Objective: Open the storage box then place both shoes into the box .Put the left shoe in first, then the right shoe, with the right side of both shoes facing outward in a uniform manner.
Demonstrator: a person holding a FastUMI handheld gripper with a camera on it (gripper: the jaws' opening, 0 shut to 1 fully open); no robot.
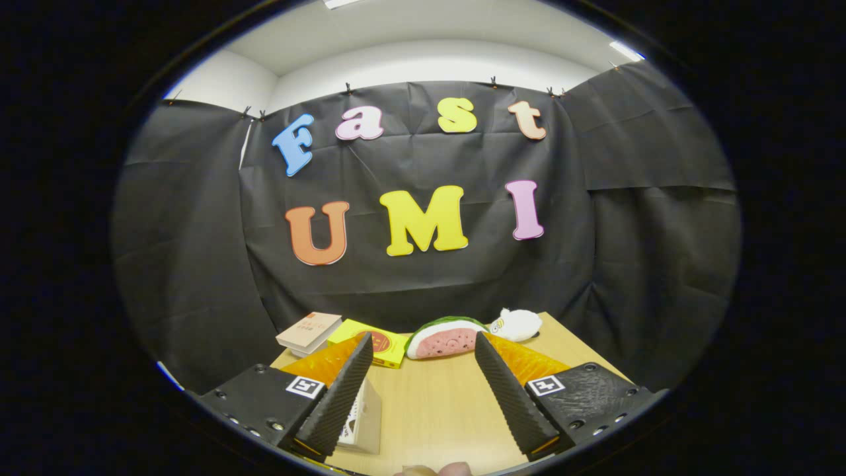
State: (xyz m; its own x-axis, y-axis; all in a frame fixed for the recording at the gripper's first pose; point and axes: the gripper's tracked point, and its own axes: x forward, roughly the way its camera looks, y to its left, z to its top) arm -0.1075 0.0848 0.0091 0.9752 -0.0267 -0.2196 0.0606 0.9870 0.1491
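Inspection of the gripper view finds the tongs spread wide, the two fingers well apart with nothing between them but bare table, and gripping nothing. Taking the tongs as the landmark: beyond the fingertips, near the far edge of the table, lies a watermelon-slice plush, flat side toward the tongs; just to its right, farther back, a small white plush. Beyond the left finger sit a yellow flat box and, outward of it, a tan book-like box lying flat. Close against the outer side of the left finger, low and near, stands a light cardboard box with printing on one face; it is partly hidden by that finger and its lid state cannot be told. Whether this is the storage box named in the task is uncertain. No item identifiable as a shoe can be made out among these things, so their lie, long axis and facing side cannot be reported. In judgement, the relation that matters is that the nearest box lies left of and beneath the tongs, not between the fingers; any approach to it would call for swinging left and downward. A fingertip of the holder shows at the near edge, beneath the tongs.
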